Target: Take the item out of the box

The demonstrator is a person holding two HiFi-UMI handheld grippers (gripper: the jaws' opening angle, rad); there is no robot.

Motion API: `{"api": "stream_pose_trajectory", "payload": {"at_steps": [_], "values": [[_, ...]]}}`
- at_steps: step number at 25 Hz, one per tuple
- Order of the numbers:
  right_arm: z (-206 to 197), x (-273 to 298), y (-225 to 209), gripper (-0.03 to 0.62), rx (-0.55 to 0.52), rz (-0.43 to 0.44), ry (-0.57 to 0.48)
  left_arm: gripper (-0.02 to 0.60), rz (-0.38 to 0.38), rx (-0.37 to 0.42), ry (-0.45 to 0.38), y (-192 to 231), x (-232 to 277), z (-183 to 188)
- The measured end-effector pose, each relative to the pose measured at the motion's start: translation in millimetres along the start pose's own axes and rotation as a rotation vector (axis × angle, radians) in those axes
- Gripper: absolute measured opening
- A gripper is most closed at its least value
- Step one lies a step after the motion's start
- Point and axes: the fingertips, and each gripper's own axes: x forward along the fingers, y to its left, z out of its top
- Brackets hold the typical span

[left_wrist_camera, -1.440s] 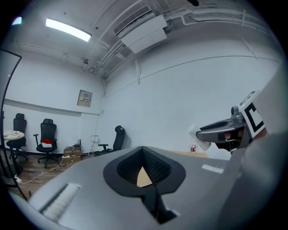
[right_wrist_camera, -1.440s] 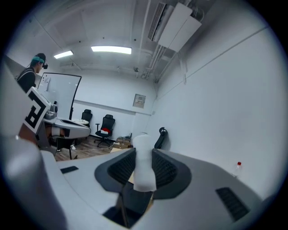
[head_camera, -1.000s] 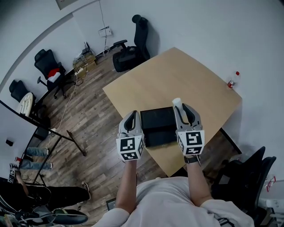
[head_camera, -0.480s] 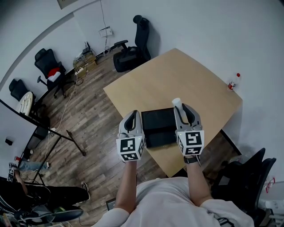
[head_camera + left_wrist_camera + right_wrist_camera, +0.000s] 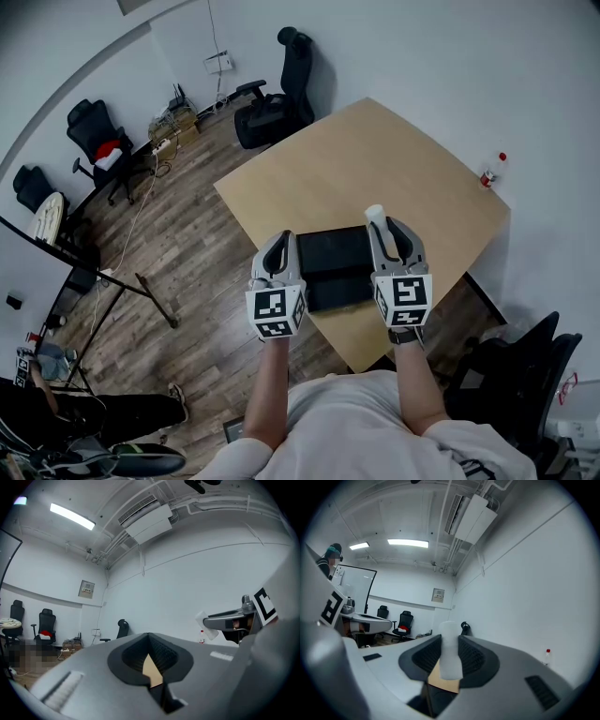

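Note:
An open black box lies on the light wooden table near its front edge, between my two grippers. My right gripper is held above the box's right side, shut on a white cylindrical item that stands upright and pokes out past the fingertips. In the right gripper view the white item fills the gap between the dark pads of the right gripper. My left gripper hovers over the box's left edge. Its jaws meet at the tips with nothing between them, as the left gripper shows in its own view.
A small bottle with a red cap stands at the table's far right edge by the wall. Black office chairs and a black bag sit beyond the table. Another chair is close at my right. Wooden floor spreads to the left.
Both grippers, the white item and the box stay where they were. Only the head view shifts slightly, and a person's legs at the far left have gone from sight.

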Motion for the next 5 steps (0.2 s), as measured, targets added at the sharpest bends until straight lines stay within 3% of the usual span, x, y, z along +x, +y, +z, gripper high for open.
{"api": "stream_pose_trajectory", "payload": {"at_steps": [5], "values": [[1.0, 3.8, 2.6, 0.119, 0.017, -0.010, -0.022, 0.006, -0.014, 0.003, 0.007, 4.7, 10.3, -2.2]]}}
